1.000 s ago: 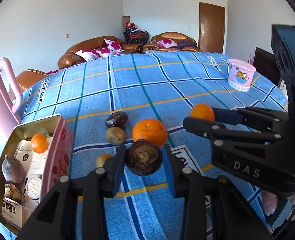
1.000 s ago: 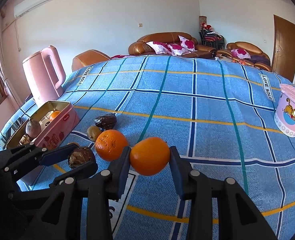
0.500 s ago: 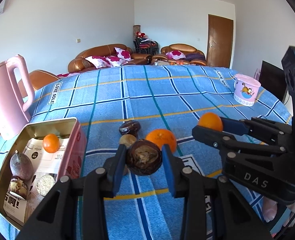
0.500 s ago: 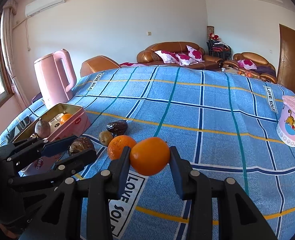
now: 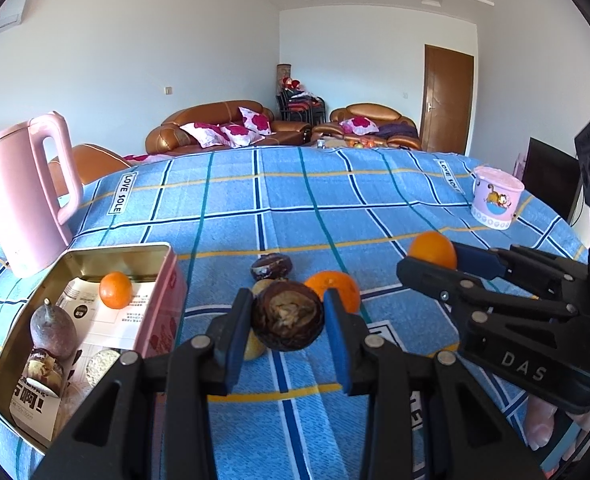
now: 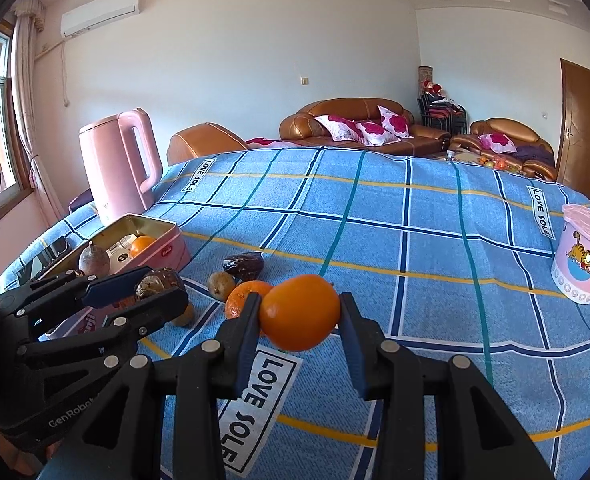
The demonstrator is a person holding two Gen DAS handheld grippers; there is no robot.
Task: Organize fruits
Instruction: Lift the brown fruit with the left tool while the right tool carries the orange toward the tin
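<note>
The left tongs grip a brown fruit between their tips; the right tongs grip an orange.

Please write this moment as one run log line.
left gripper: shut on dark wrinkled fruit | right gripper: shut on orange | pink tin: open
</note>
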